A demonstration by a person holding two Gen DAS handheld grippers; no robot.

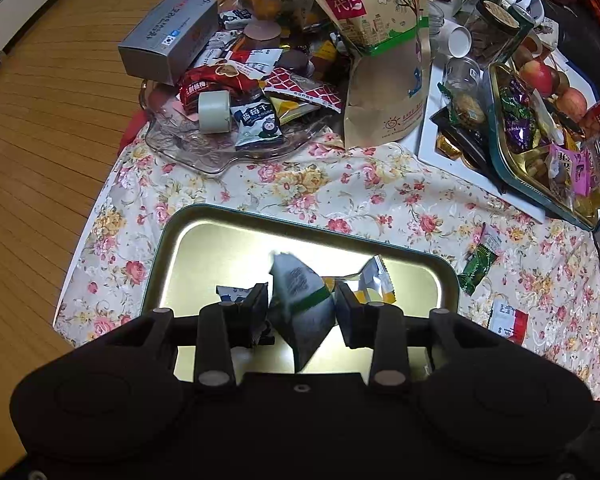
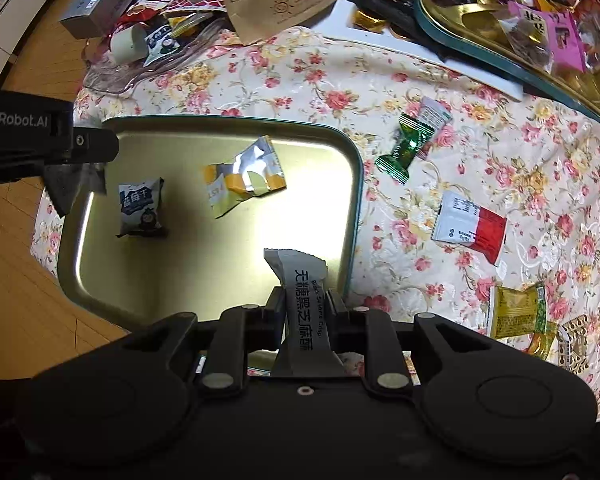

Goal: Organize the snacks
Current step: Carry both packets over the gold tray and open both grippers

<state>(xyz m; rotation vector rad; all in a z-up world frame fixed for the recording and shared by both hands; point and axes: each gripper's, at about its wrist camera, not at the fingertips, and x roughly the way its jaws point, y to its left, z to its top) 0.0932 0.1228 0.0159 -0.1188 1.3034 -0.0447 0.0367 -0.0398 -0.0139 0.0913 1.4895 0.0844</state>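
We are mid-way through gathering loose snacks into the gold tin tray [image 2: 352,200]. Our left gripper [image 1: 302,304] hangs over the tray with its jaws spread; a grey packet with a green band [image 1: 300,300] sits between them, and we cannot tell whether the pads touch it. Our right gripper [image 2: 305,306] is clamped on a grey black-sesame crisp packet [image 2: 304,300] above the tray's near right corner. Next, we judge, comes letting both packets drop inside the rim.
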